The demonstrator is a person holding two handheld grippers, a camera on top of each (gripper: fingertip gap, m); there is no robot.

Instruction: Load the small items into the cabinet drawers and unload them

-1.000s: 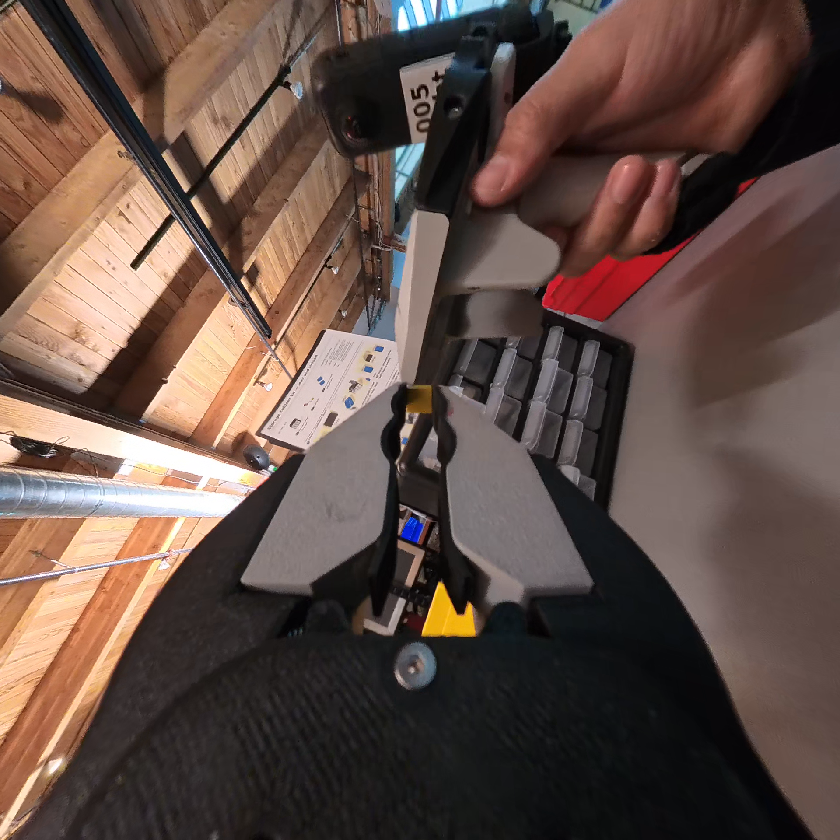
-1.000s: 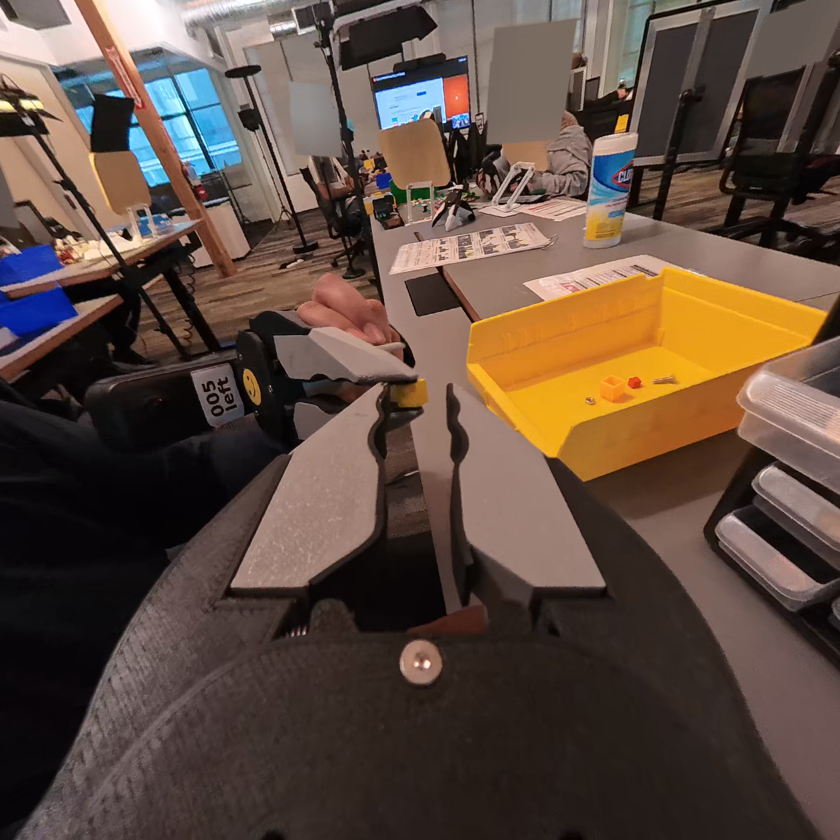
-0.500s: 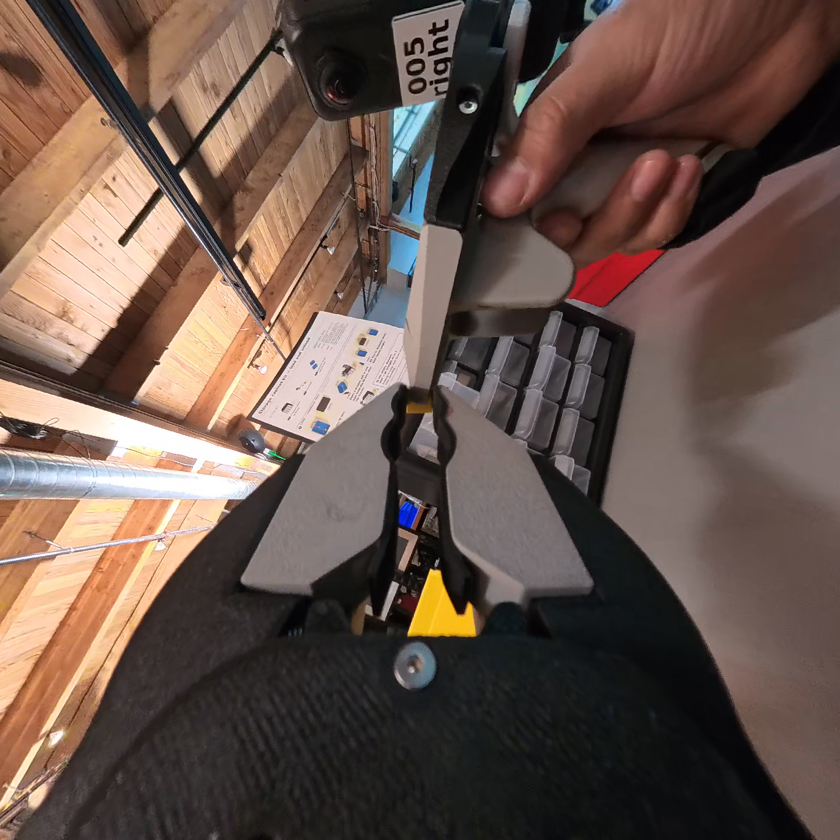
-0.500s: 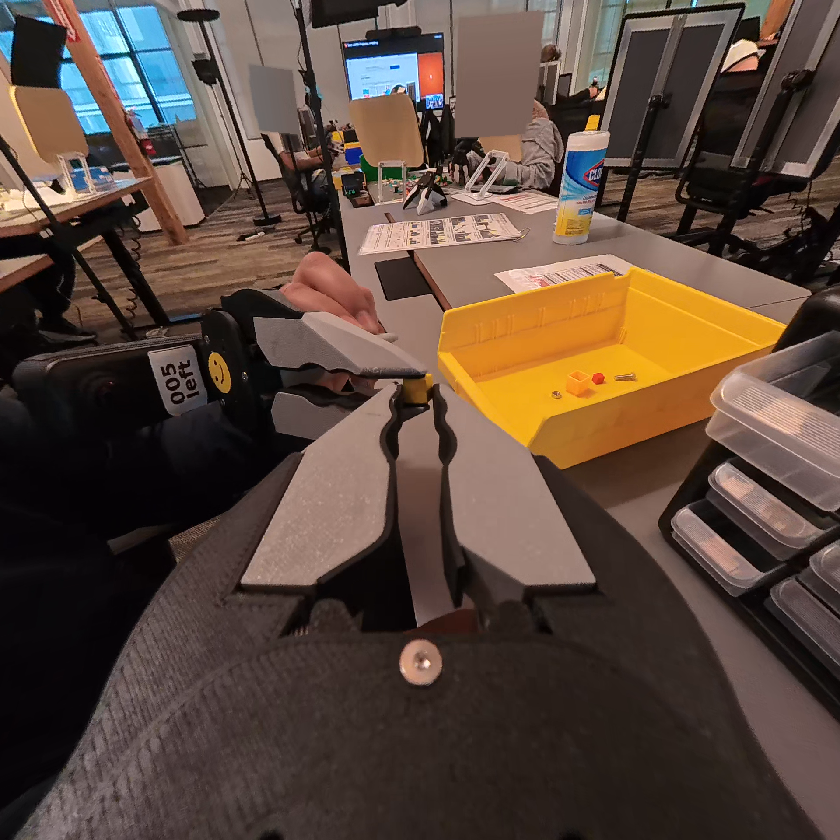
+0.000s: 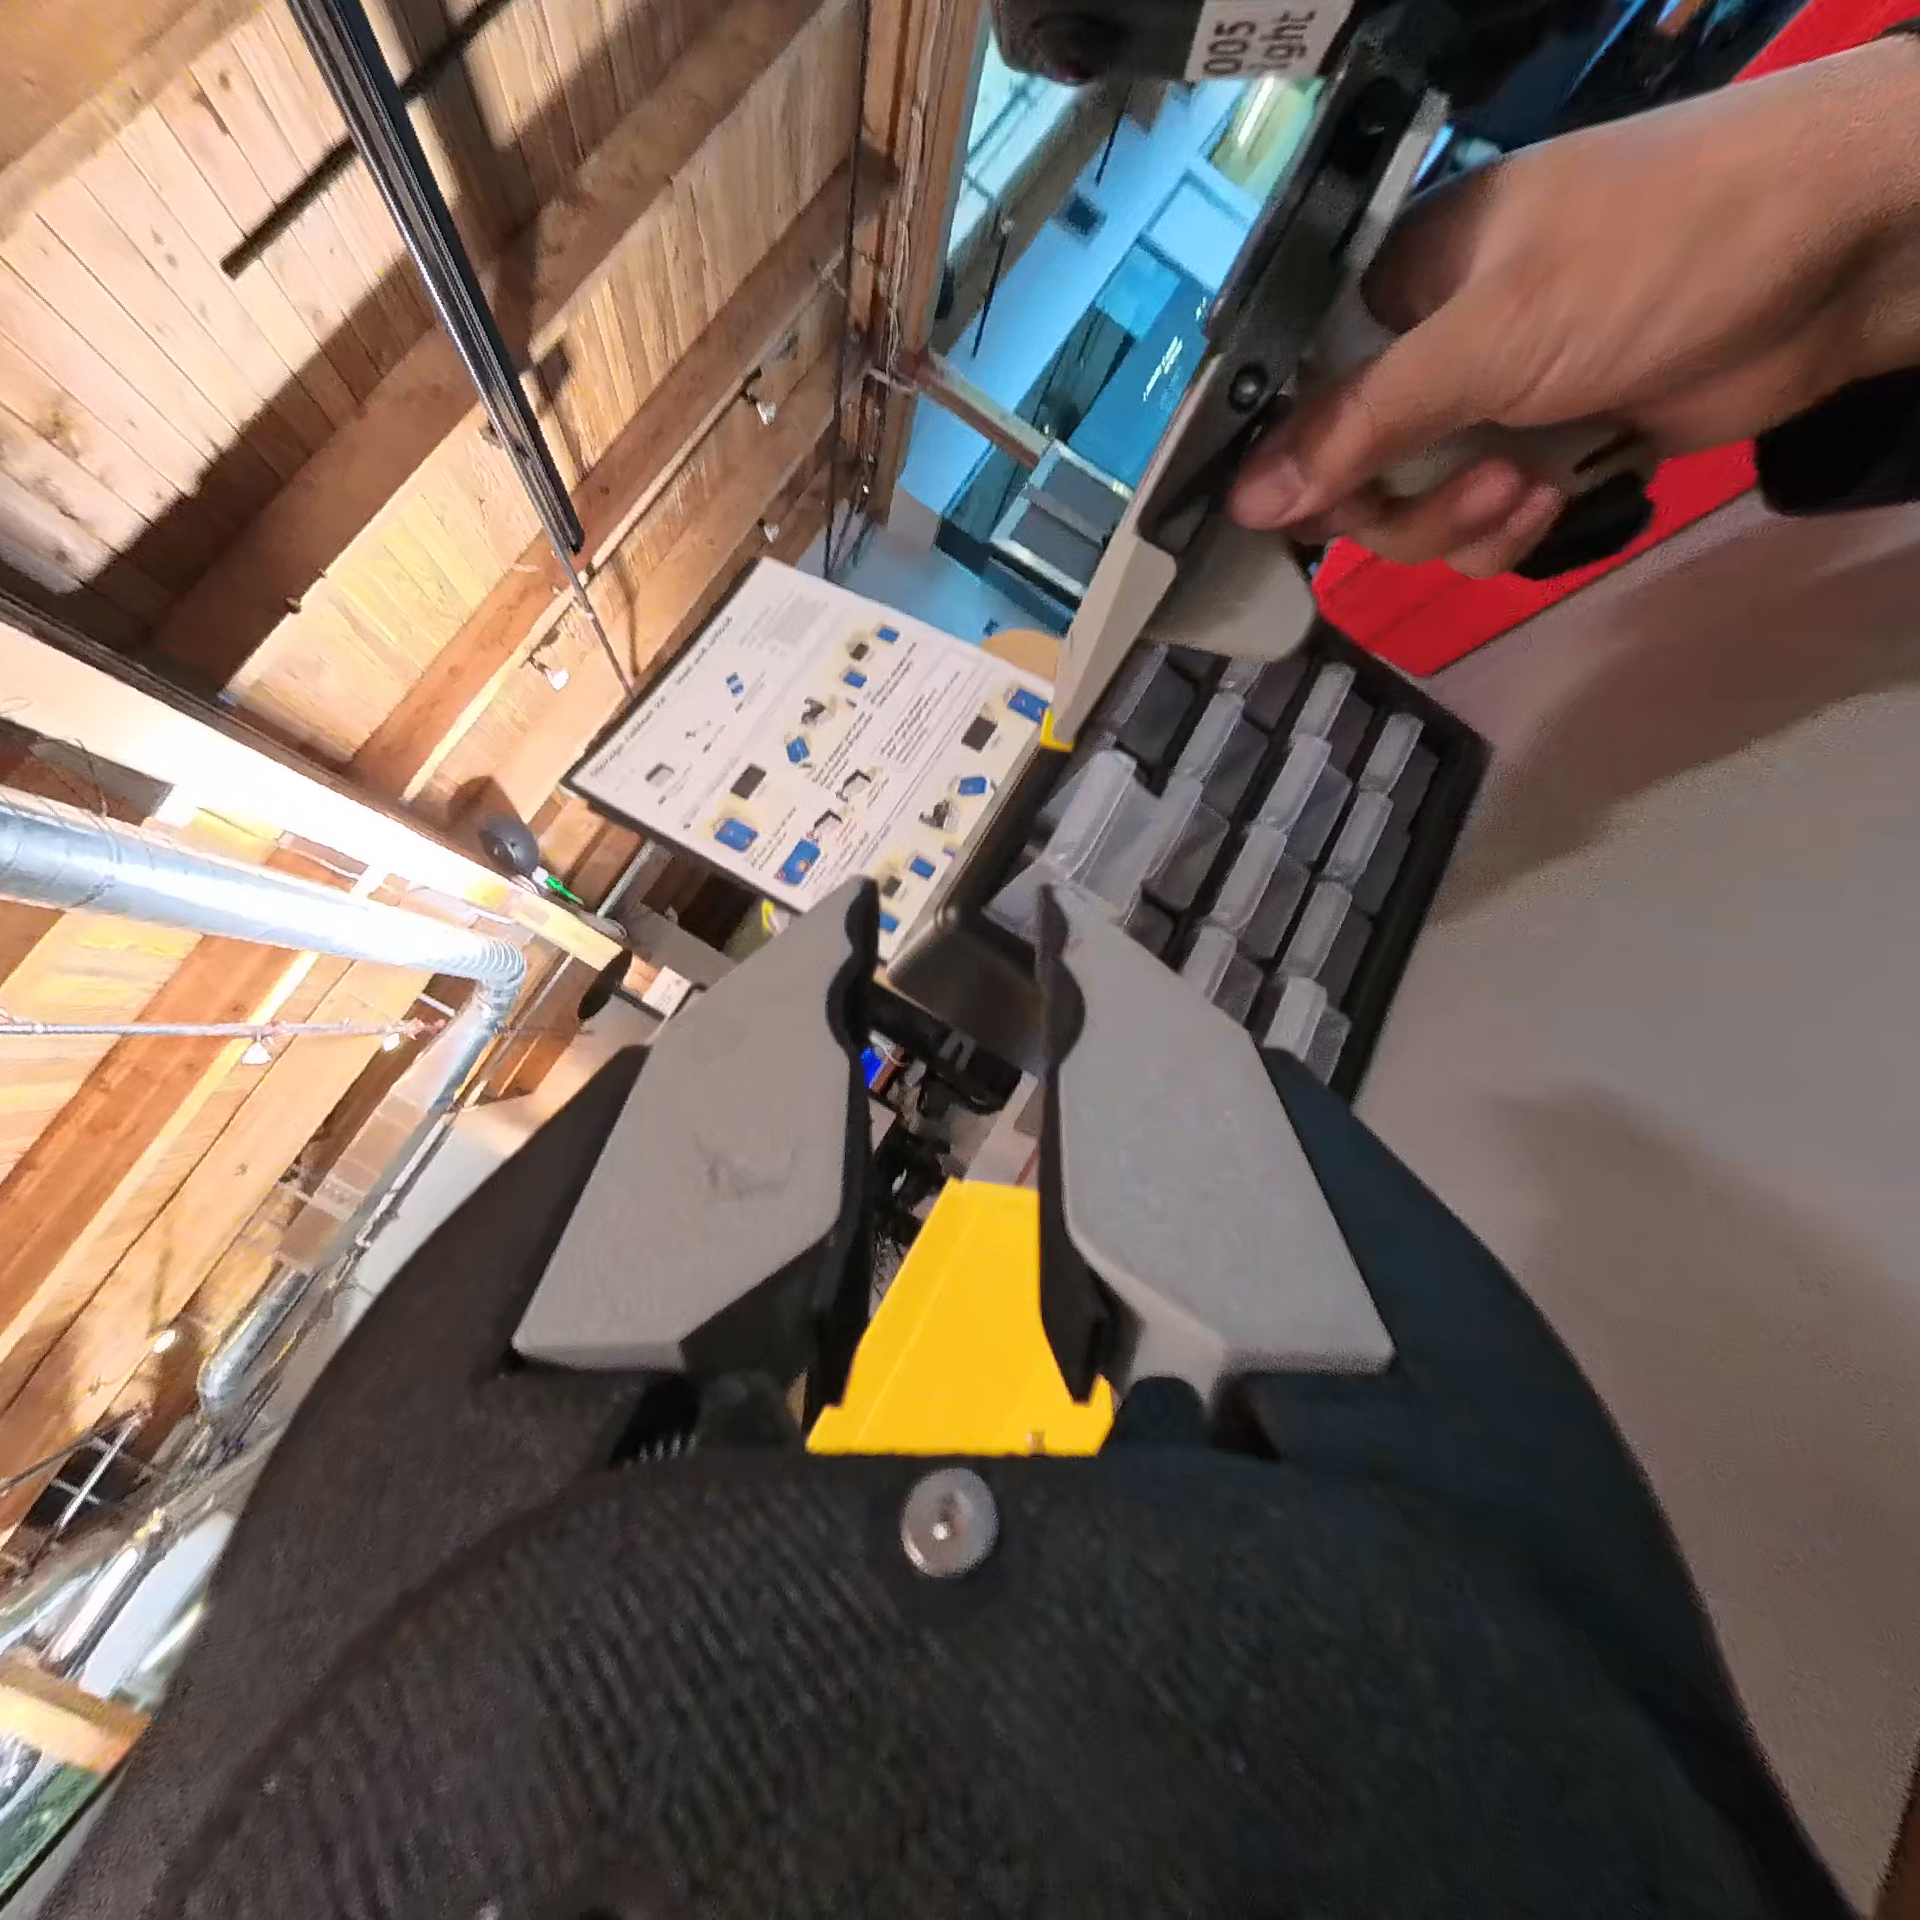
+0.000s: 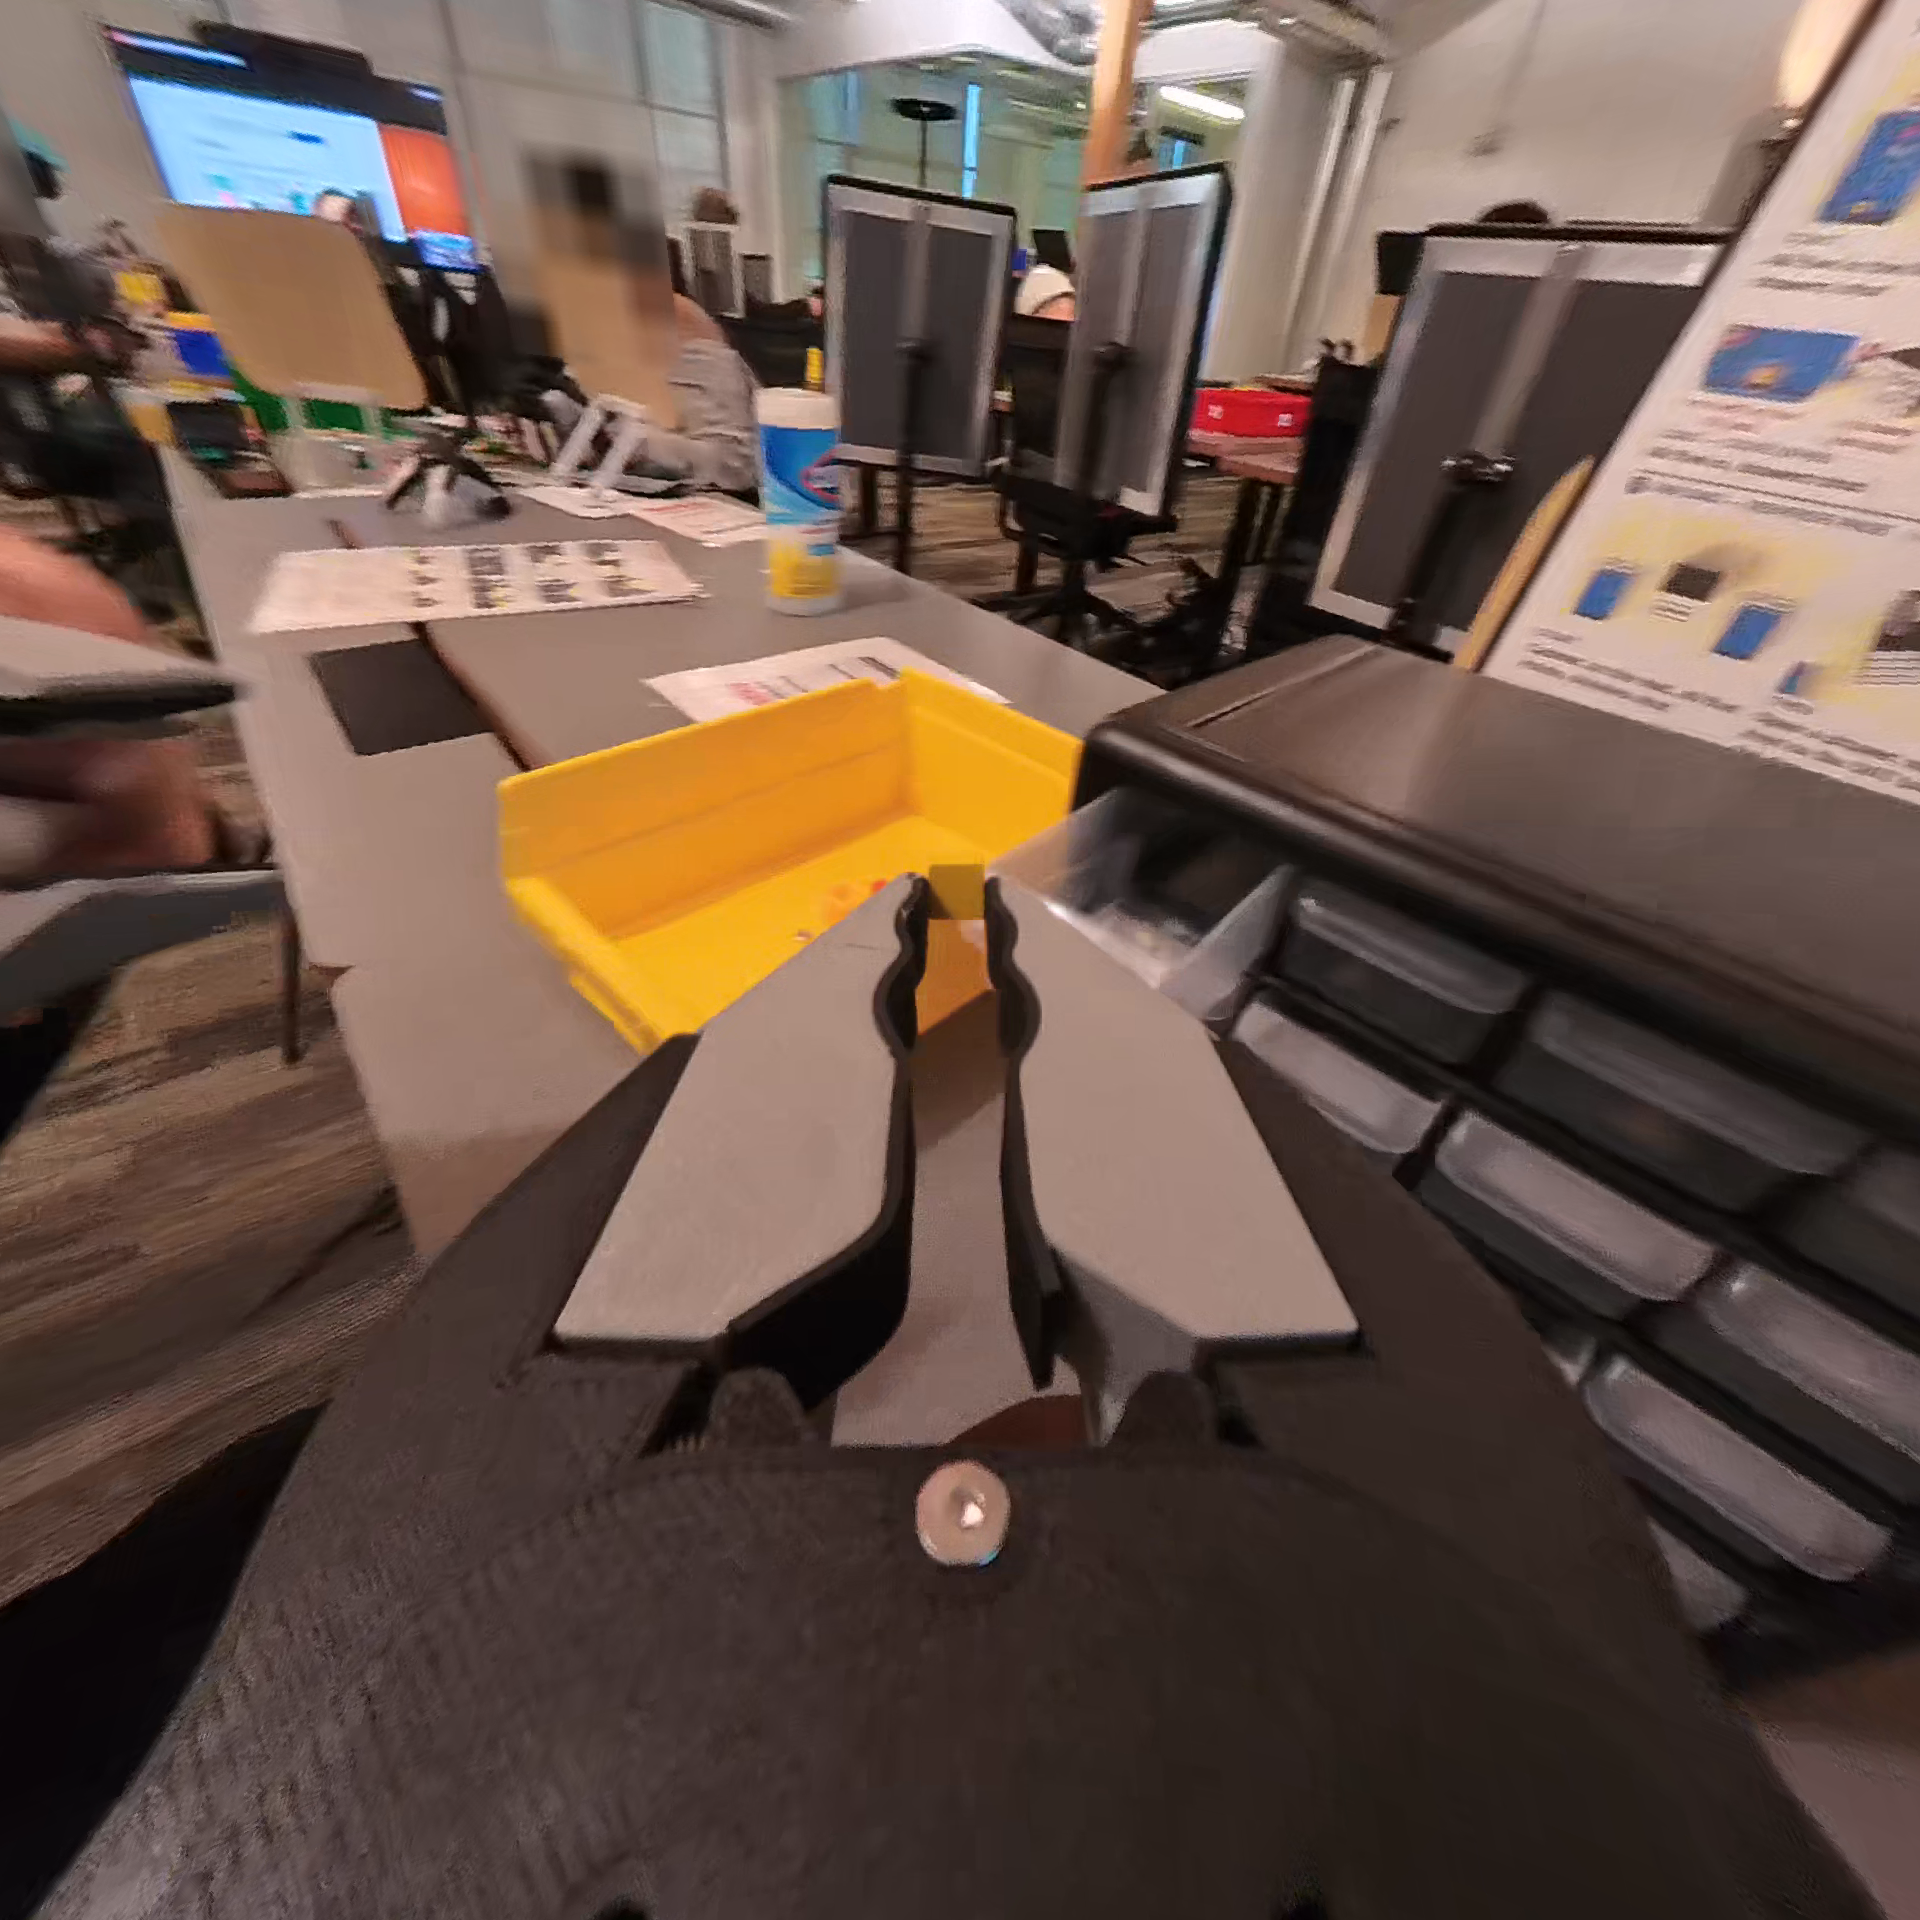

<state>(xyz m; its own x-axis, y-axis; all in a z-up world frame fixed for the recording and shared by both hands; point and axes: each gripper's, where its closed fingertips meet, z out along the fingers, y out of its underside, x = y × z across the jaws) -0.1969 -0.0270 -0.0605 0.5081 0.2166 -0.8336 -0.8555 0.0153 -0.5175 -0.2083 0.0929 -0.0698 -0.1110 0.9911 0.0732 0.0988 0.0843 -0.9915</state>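
My right gripper (image 6: 951, 899) is shut on a small yellow block (image 6: 956, 891) at its fingertips. It holds the block in the air in front of the yellow bin (image 6: 707, 831), just left of an open clear drawer (image 6: 1153, 894) at the top left of the black cabinet (image 6: 1507, 769). In the left wrist view the right gripper (image 5: 1060, 727) is held by a hand, with the yellow block (image 5: 1055, 736) at its tip over the cabinet (image 5: 1444, 831). My left gripper (image 5: 951, 920) is open and empty, and stands back from the block.
Small orange items (image 6: 847, 899) lie in the yellow bin. A wipes canister (image 6: 798, 499) and paper sheets (image 6: 468, 587) are on the grey table behind. An instruction poster (image 6: 1766, 468) stands behind the cabinet. A red bin (image 5: 1507, 592) lies beyond the cabinet. The left gripper's tips are roughly 12 centimeters from the right gripper's.
The yellow block passed from my left gripper to my right. The right pads came together on it, the left jaws opened and drew back. The right gripper carried it towards the cabinet's open drawer.
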